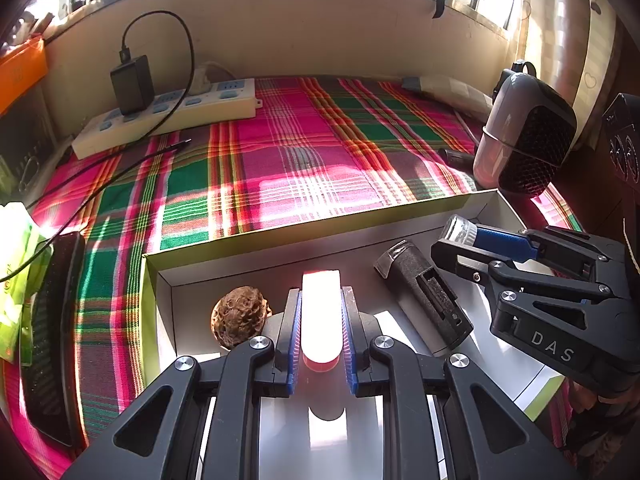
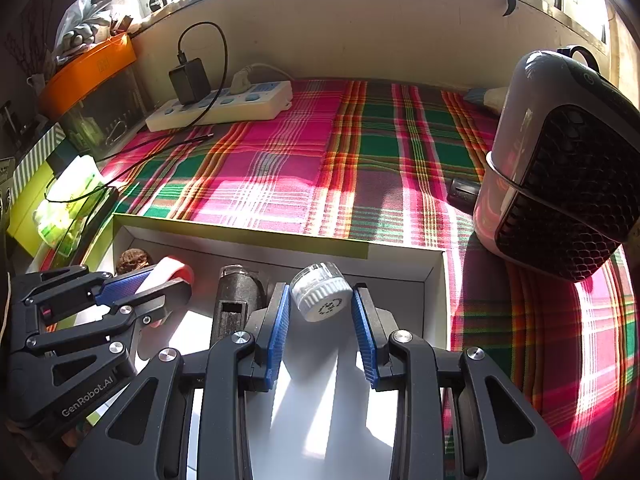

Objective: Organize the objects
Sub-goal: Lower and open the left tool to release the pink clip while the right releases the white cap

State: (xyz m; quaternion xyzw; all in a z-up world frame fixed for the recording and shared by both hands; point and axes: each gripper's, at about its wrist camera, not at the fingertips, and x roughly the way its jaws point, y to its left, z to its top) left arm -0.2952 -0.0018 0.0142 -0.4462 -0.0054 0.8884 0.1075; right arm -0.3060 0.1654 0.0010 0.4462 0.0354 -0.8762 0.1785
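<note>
In the left wrist view, a dark brush lies at nine o'clock on the plaid cloth that covers the desk, with a white power strip and its black charger at eleven o'clock. A shallow white box sits on the cloth at the near edge. Inside it, from left to right: a wrinkled brown walnut near the left wall, then a pink tube clamped between the blue pads of the left gripper, which is closed on the tube's sides. The tube points toward twelve o'clock, and whether it touches the box floor cannot be told. Next comes a black cylinder lying on the box floor, slanted toward eleven o'clock. At three o'clock the right gripper reaches in over the right end of the box.

In the right wrist view, the right gripper has its jaws spread apart, and a small clear bottle with a white ribbed cap lies between the pads without touching either, resting in the box near its far wall. A grey and black heater stands at two o'clock on the cloth, outside the box.
</note>
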